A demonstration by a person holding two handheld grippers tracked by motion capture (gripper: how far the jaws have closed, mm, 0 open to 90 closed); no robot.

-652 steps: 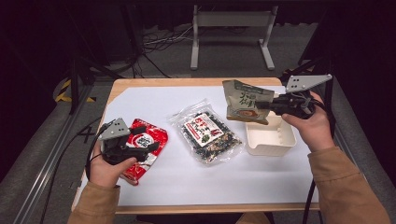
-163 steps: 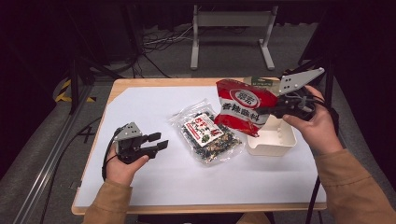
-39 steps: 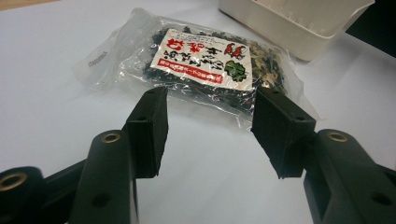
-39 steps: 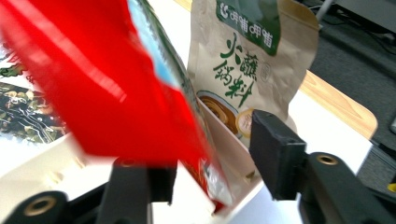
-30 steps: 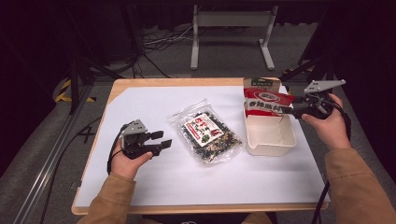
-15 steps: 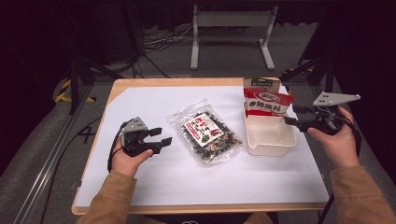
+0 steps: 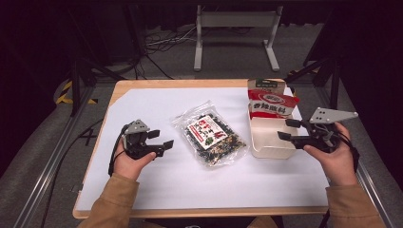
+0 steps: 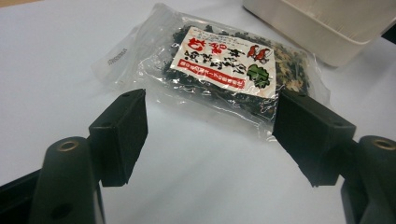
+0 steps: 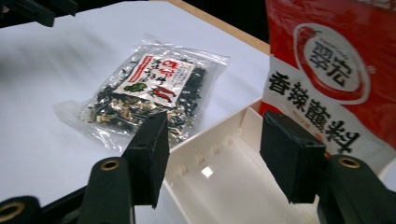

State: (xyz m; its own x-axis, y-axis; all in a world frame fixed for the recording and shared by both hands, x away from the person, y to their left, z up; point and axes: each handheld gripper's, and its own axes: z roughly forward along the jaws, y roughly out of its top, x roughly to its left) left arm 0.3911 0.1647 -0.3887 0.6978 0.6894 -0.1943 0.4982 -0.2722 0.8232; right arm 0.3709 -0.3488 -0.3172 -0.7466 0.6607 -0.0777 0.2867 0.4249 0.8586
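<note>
Clear packet (image 7: 209,139) of dark dried greens – flat at the middle of the desk (image 7: 157,102) in the high view, long axis slanting from far-left to near-right. Just beside it toward the right edge, white bin (image 7: 271,153), with a red packet (image 7: 273,103) standing upright against the bin's far end. Left claw (image 7: 162,138) low over the desk on the left-edge side, near the clear packet but apart from it, aimed at its long left side. Right claw (image 7: 284,129) over the bin's right rim, aimed left, with the bin lying between it and the clear packet. Left claw clearly the nearer of the two.

Left gripper view: left claw (image 8: 210,112) wide, having just been opening, nothing between the pads but bare desk. Clear packet (image 8: 219,70) straight ahead, its near long edge crossing the line of reach at a slant, so probably calls for a short push forward and a small turn to square the pads to that edge. Bin (image 8: 317,37) beyond, at the packet's far end.

Right gripper view: right claw (image 9: 217,140) wide as well and holding nothing, poised above the bin (image 9: 224,177). Red packet (image 9: 327,70) close on one side, untouched by the pads – clear packet (image 9: 149,88) farther off, outside the bin wall.
</note>
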